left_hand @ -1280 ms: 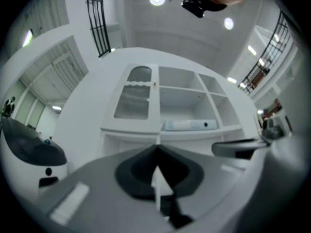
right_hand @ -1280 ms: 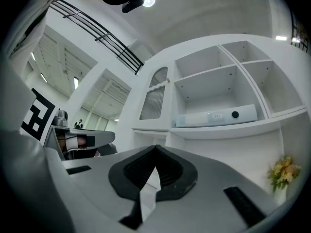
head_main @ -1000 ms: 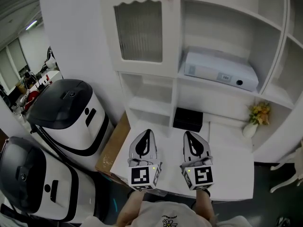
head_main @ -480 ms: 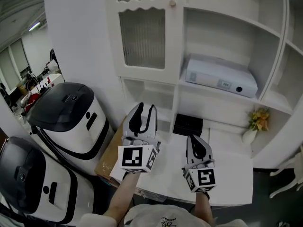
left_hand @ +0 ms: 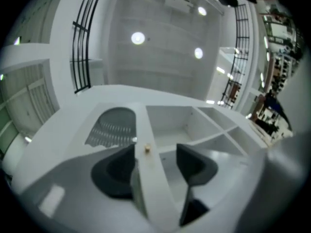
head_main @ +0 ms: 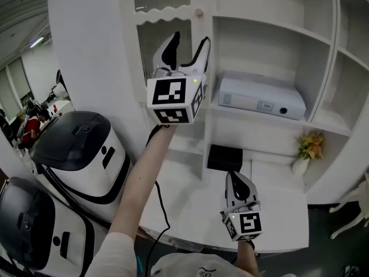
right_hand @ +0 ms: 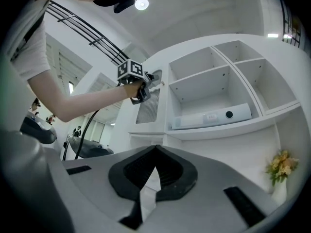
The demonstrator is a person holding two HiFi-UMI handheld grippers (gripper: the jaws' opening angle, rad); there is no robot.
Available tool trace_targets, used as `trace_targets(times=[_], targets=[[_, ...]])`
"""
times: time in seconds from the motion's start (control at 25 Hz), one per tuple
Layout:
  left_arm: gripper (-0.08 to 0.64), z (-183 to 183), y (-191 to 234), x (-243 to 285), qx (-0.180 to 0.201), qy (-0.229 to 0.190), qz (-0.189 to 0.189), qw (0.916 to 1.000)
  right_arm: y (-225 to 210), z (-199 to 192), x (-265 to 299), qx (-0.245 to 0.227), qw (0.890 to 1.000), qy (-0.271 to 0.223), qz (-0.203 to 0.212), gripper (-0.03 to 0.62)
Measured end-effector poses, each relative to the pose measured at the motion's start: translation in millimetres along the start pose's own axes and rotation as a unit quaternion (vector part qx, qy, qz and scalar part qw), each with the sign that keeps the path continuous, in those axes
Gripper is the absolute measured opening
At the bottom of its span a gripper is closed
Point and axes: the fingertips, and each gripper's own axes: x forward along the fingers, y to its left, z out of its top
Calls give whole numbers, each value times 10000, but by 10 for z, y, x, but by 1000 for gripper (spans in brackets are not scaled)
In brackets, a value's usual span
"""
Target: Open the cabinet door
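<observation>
Raised since earlier frame: left tool, from low over desk to door height. Right tool low over desk, clenched, empty. Left tool jaws opening, nothing between pads. Knob just ahead, in line with gap, untouched. Door shut, left of open shelves. Nothing opened yet. Left to do: close on knob, pull door out.

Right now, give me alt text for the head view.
The left hand-held gripper, jaws opening with nothing between them, is up at the closed cabinet door, below its knob. The right hand-held gripper hangs shut above the desk.
</observation>
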Motion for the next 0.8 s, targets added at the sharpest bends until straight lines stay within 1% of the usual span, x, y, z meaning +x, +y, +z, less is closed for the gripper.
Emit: trace_targets(times=[0.16, 0.24, 0.32, 0.44, 0.6, 0.72, 0.76, 0.8], targets=[[259, 14, 178, 462, 94, 72, 245, 9996, -100, 37, -91, -38, 9998, -30, -189, 0], [259, 2, 236, 613, 279, 127, 332, 9990, -168, 37, -131, -33, 9995, -20, -300, 0], [258, -17, 257, 730, 425, 206, 340, 9983, -241, 16, -171, 18, 9991, -8, -423, 0], [241, -27, 285, 868, 338, 289, 329, 9985, -322, 10, -221, 86, 9984, -15, -560, 0], [212, -70, 288, 960, 294, 389, 343, 9982, -383, -6, -276, 37, 9978, 29, -663, 0], [176, -114, 265, 1004, 353, 445, 301, 9979, -409, -22, -289, 47, 9974, 45, -721, 0], [133, -127, 247, 1017, 400, 466, 260, 9978, -415, -27, -295, 48, 9973, 51, -737, 0], [106, -136, 231, 1027, 441, 486, 231, 9976, -420, -32, -303, 49, 9971, 60, -751, 0]])
